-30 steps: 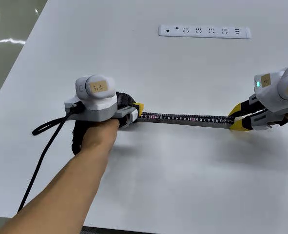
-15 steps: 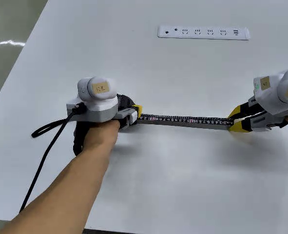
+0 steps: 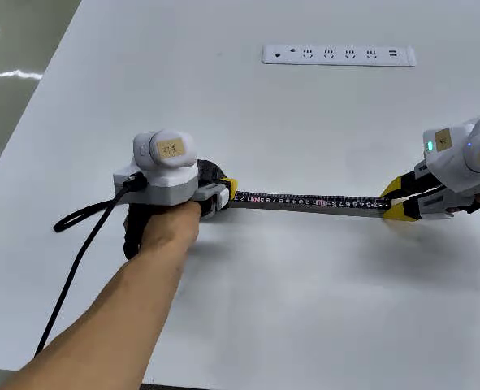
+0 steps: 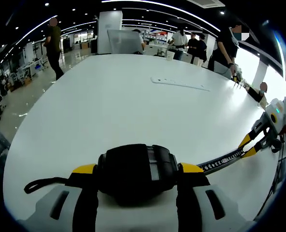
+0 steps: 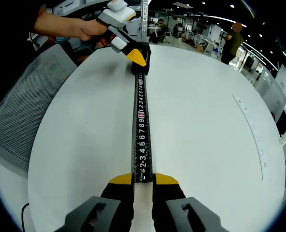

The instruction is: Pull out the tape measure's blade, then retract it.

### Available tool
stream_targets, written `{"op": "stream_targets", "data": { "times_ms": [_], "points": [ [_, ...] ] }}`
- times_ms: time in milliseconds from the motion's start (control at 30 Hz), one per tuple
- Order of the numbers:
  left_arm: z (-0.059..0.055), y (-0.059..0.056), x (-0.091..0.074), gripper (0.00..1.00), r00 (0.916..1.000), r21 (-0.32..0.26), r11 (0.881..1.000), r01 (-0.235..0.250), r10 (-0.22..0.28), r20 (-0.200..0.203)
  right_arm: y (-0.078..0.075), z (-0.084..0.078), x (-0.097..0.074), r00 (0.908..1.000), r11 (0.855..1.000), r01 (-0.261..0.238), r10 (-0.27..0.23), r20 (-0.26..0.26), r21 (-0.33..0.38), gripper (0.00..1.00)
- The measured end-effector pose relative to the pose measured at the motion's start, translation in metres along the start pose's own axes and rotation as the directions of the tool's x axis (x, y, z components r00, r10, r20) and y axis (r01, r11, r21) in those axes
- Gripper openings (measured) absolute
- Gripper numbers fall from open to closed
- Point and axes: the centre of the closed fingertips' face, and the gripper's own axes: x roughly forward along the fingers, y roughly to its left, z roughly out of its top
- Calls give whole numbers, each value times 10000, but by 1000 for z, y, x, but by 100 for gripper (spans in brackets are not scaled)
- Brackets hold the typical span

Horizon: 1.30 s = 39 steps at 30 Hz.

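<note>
Black tape measure (image 4: 138,169), its dark numbered blade (image 3: 313,201) drawn out over a white bench (image 3: 264,309).
Left gripper (image 3: 223,192) clamps the tape measure; right gripper (image 3: 395,204) pinches the blade tip.

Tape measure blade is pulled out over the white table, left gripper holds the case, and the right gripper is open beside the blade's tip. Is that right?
Not quite. The right gripper is not open: the right gripper view shows its jaws shut on the end of the blade. The rest holds: blade out over the table, left gripper holding the case.
</note>
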Motion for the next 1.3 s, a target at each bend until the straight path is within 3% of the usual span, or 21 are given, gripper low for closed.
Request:
{"op": "stream_targets", "data": {
  "times_ms": [433, 1300],
  "points": [
    [0, 0, -2, 58, 10000, 243, 9997, 46, -45, -60, -1, -1, 0, 9999, 9997, -6, 4, 106, 228, 9],
    [0, 0, 0, 58, 9999, 36, 9999, 122, -121, -69, -1, -2, 1, 10000, 9997, -25, 27, -58, 254, 9]
  ]
}}
